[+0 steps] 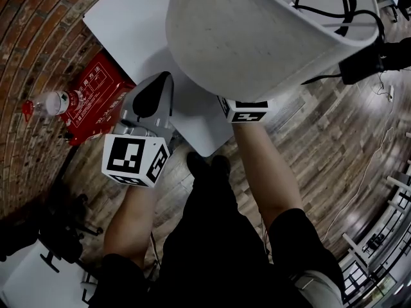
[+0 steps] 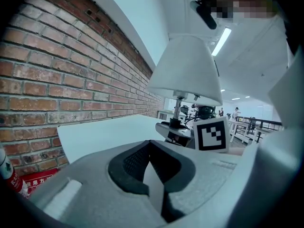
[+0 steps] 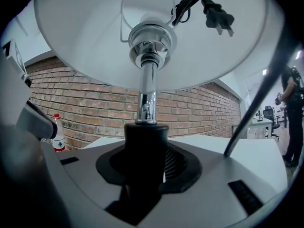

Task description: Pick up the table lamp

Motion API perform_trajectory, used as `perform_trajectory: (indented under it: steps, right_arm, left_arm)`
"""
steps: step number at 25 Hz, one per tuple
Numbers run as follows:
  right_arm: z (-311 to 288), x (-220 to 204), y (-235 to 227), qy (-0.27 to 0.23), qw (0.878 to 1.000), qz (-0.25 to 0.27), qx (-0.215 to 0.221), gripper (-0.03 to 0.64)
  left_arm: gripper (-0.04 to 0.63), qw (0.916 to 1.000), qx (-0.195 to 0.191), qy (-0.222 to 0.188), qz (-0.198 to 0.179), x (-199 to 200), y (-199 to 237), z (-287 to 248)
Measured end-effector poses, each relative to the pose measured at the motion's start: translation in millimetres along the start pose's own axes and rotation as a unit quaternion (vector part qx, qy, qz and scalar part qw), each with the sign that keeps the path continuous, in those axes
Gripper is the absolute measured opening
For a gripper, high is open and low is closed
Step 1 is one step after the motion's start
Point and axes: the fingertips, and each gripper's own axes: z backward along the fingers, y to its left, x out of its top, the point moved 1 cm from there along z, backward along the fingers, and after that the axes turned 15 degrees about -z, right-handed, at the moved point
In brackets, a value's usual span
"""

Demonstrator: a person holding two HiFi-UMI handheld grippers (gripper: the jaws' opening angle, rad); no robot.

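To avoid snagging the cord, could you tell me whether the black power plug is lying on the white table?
No, the black two-pin plug hangs inside the round white lampshade.

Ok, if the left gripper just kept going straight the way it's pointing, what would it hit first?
Probably the white table top: the left gripper tilts slightly down over it. The table lamp stands right of that line, though depth is hard to judge.
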Motion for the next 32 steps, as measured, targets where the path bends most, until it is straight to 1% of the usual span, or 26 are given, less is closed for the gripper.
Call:
perform_trajectory:
  steps: [4, 9, 12, 17, 22, 24, 26, 29, 32]
  right_arm:
    - [2, 0, -1, -0.004, 1.0, -0.008, 0.005, 0.143]
    - [2, 5, -3, -0.017, 1.0, -0.02, 0.011, 0.149]
    - [3, 6, -2, -0.023, 0.999, -0.021, 0.014, 0.142]
    - [3, 3, 3, -0.012, 1.0, 0.009, 0.017, 0.103]
    - [1, -4, 11, 0.013, 0.999, 0.028, 0.02, 0.1]
    - [2, -3, 11, 0.017, 0.999, 0.021, 0.019, 0.098]
    - [3, -1, 9, 0.023, 1.0, 0.003, 0.018, 0.097]
    - [4, 1, 7, 0.041, 0.999, -0.029, 0.014, 0.097]
    - [4, 1, 5, 0.06, 0.997, -0.046, 0.011, 0.097]
  left_arm:
    - [0.003, 1.0, 0.001, -0.002, -0.002, -2, -2, 2]
    - [0.003, 0.9997, 0.0, -0.012, -0.02, -3, -7, 0]
    - [0.003, 0.9996, 0.001, -0.018, -0.02, -4, -11, 2]
    - [0.003, 0.9997, 0.004, -0.022, -0.01, -9, -17, 14]
    - [0.003, 0.9996, 0.009, -0.023, -0.011, -7, -17, 24]
    - [0.003, 0.9996, 0.011, -0.024, -0.012, -4, -15, 27]
    - [0.003, 0.9995, 0.013, -0.025, -0.014, -1, -15, 30]
    - [0.003, 0.9994, 0.016, -0.026, -0.016, 7, -12, 35]
    - [0.003, 0.9992, 0.02, -0.03, -0.018, 17, -8, 39]
